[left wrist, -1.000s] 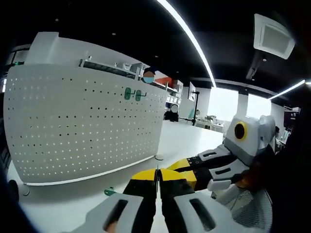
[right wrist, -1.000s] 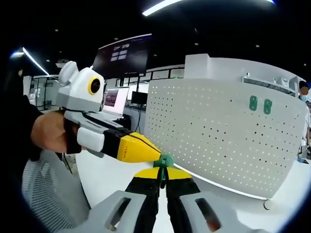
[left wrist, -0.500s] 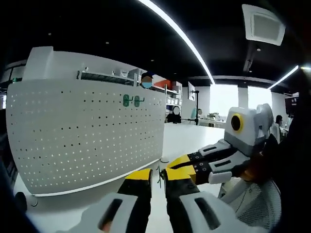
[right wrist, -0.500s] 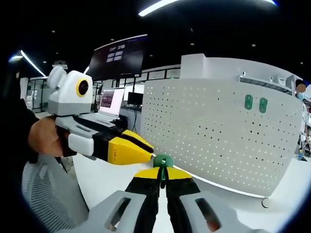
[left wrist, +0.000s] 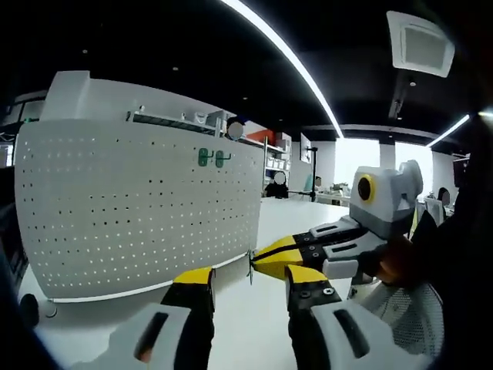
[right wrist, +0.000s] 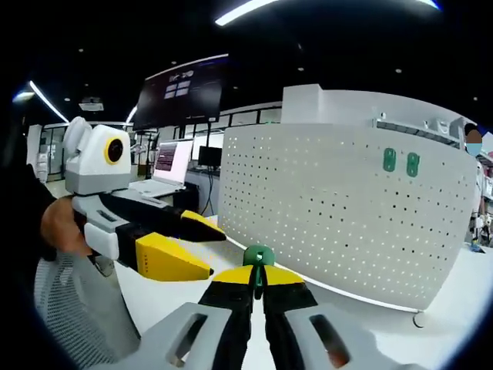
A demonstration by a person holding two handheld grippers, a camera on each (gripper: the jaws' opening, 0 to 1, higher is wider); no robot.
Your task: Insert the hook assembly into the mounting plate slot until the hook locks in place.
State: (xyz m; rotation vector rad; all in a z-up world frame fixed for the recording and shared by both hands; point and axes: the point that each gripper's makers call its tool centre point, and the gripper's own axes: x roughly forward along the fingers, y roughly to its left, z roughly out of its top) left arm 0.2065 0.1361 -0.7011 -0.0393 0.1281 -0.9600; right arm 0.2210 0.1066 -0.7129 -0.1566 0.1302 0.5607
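Note:
The white perforated mounting plate (left wrist: 139, 208) (right wrist: 347, 216) stands upright on the white table. Two green hooks (left wrist: 208, 158) (right wrist: 400, 160) hang high on it. My right gripper (right wrist: 258, 276) is shut on a small green hook assembly (right wrist: 259, 257), held in the air short of the plate. In the left gripper view it enters from the right as the right gripper (left wrist: 271, 258), with the hook's thin end (left wrist: 250, 267) at its tips. My left gripper (left wrist: 250, 284) stands open with nothing between its jaws. In the right gripper view that left gripper (right wrist: 173, 250) sits left of the hook, apart from it.
A person's hand (right wrist: 58, 227) holds the left gripper. A mesh chair back (left wrist: 400, 324) (right wrist: 73, 308) lies close below the hands. The white table (left wrist: 300, 216) runs past the plate's far end. A dark screen (right wrist: 181, 89) hangs behind, and a plate foot (right wrist: 418, 317) rests on the table.
My left gripper has opened, let go of the hook and drawn back to the left of it. The right gripper stays shut on the green hook.

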